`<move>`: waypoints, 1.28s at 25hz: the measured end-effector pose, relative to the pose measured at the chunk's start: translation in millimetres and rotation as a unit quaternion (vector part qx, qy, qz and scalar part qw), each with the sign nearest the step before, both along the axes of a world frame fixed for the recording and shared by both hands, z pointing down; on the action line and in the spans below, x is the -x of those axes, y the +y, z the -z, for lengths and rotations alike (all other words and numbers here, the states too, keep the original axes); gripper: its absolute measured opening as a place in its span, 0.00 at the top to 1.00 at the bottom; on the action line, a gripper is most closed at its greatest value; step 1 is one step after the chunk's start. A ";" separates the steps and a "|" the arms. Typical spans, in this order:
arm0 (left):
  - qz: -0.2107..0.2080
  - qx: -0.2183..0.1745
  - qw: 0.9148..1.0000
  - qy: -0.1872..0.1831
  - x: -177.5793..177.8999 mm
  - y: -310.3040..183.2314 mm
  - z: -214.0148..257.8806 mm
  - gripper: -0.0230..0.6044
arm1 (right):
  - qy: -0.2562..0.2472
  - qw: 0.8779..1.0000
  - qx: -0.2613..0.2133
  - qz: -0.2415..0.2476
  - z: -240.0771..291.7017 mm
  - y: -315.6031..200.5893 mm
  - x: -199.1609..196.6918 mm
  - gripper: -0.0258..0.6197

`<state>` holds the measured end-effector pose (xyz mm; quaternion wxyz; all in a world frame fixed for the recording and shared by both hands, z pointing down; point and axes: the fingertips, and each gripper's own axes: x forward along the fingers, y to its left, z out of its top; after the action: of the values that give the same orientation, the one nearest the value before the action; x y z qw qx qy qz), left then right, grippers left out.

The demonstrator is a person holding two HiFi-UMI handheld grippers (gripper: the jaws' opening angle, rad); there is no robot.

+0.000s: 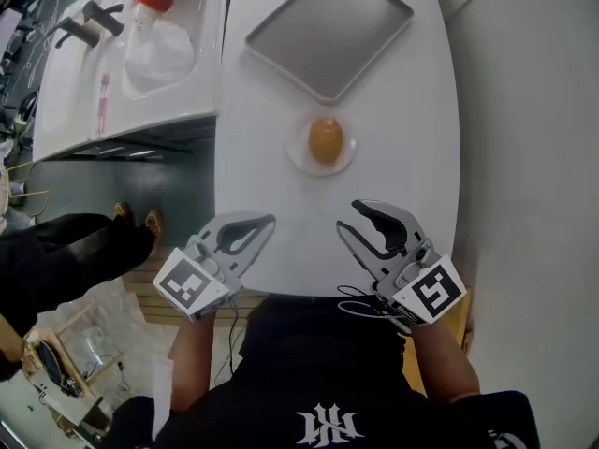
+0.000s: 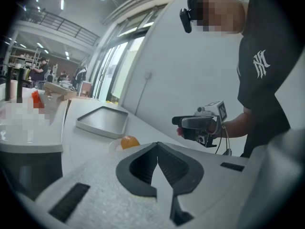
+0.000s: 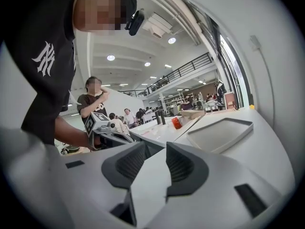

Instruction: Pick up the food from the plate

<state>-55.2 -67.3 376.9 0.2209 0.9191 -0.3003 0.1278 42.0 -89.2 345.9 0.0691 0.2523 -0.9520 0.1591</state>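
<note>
White table [image 1: 412, 157] carries the grey tray [image 1: 329, 32] just beyond the plate [image 1: 296, 150], likely as a drop-off. Nearer than the plate, the left gripper [image 1: 270, 221] has jaws pressed together and the right gripper [image 1: 348, 215] slightly spread, both empty, seemingly poised to approach. At the plate's middle lies the oval food [image 1: 325, 141], long axis toward the tray

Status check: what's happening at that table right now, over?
Left gripper shut, empty. Right gripper open, empty. Food on plate, untouched. Nothing in the way.
</note>
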 end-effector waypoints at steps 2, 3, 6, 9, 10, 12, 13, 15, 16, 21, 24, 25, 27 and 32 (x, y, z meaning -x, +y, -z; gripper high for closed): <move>0.005 0.012 1.000 -0.006 -3.1 -14.3 -5.0 0.96 | -0.004 1.000 0.011 0.007 -5.8 -19.0 -0.7 0.77; 0.007 0.019 1.000 -0.011 -5.3 -20.1 -7.3 0.96 | -0.005 1.000 0.016 0.009 -8.7 -27.6 -1.6 0.76; 0.011 0.037 0.999 -0.024 -12.3 -40.6 -13.8 0.96 | -0.010 0.999 0.038 0.014 -18.2 -53.8 -2.6 0.70; 0.023 0.050 0.998 -0.027 -15.4 -58.4 -18.0 0.96 | -0.011 0.998 0.052 0.017 -28.5 -76.2 -0.5 0.64; 0.025 0.053 0.998 -0.030 -15.6 -63.0 -19.6 0.96 | -0.009 0.998 0.056 0.016 -32.3 -83.1 0.6 0.63; 0.026 0.057 0.997 -0.034 -15.6 -68.9 -21.6 0.96 | -0.008 0.998 0.062 0.010 -39.3 -94.1 4.0 0.59; 0.026 0.060 0.997 -0.035 -15.1 -69.9 -22.6 0.96 | -0.007 0.998 0.065 0.006 -42.9 -97.7 6.2 0.57; 0.025 0.066 0.997 -0.035 -12.5 -72.0 -26.3 0.96 | 0.000 0.997 0.073 -0.002 -53.3 -104.0 11.0 0.54; 0.023 0.067 0.997 -0.035 -10.9 -74.0 -29.0 0.96 | 0.005 0.997 0.076 -0.007 -59.5 -107.7 13.7 0.52; 0.009 0.066 0.997 -0.028 -3.2 -89.0 -49.9 0.96 | 0.029 0.996 0.077 -0.043 -94.9 -128.9 26.5 0.45; -0.011 0.066 0.998 -0.017 -0.6 -92.9 -56.8 0.96 | 0.044 0.992 0.089 -0.073 -113.9 -137.4 29.9 0.41; -0.018 0.070 0.997 -0.013 -0.2 -92.1 -58.0 0.96 | 0.049 0.991 0.096 -0.081 -118.5 -138.1 31.0 0.39; -0.029 0.080 0.996 -0.011 0.4 -91.6 -63.2 0.96 | 0.057 0.988 0.106 -0.097 -128.4 -140.2 33.4 0.36; -0.052 0.087 0.995 -0.009 -0.3 -91.3 -73.7 0.96 | 0.100 0.981 0.113 -0.117 -147.3 -136.5 39.1 0.31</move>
<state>-54.9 -158.5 450.6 0.2900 0.9098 -0.2414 0.1728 2.8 -225.6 493.2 0.1735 0.3673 -0.8798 0.2469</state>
